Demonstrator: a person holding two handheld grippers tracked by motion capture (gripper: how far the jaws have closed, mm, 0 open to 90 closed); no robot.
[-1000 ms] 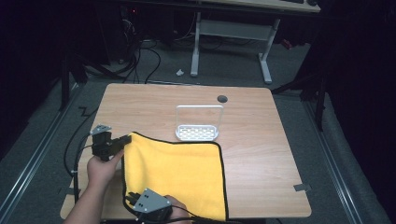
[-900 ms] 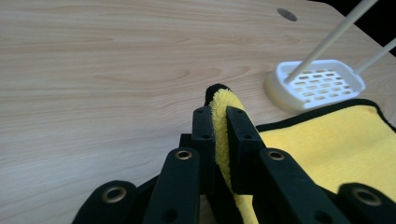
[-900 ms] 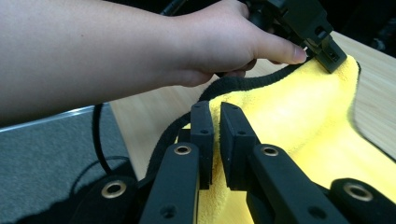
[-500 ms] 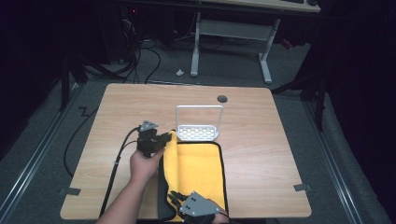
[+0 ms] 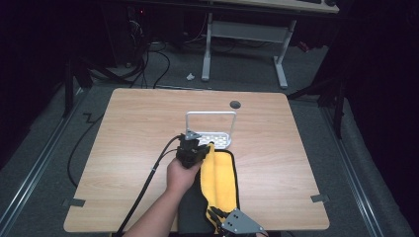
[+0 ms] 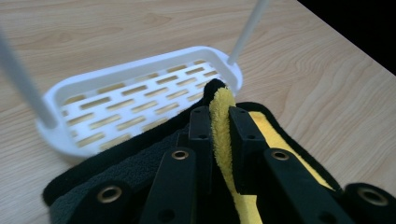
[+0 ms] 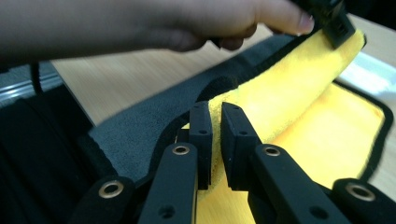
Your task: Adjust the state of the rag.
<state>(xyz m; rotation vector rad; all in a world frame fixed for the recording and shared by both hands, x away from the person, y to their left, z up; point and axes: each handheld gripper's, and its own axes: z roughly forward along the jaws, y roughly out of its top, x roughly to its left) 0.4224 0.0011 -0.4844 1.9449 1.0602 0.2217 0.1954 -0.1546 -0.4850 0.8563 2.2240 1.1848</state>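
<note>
The wooden table (image 5: 306, 163) carries my yellow cloth (image 5: 221, 180), folded over so its grey backing faces up on the left, lying just before the white rack (image 6: 140, 100). My left gripper (image 6: 219, 122) pinches the cloth's far corner beside that rack; my right gripper (image 7: 216, 122) pinches the near edge. Both jaws, though they have just been easing apart, stand narrow with the cloth between them.

Looks like a lab or test bay to me, not a home. I'm working at a bare wooden counter (image 5: 148, 148) on grey carpet (image 5: 49, 148), room kept dark. Loose cables (image 5: 148, 64) run across the floor behind it, a second desk on white metal legs (image 5: 281, 64) stands farther back, and tape marks (image 5: 73, 202) sit on the counter corners.
</note>
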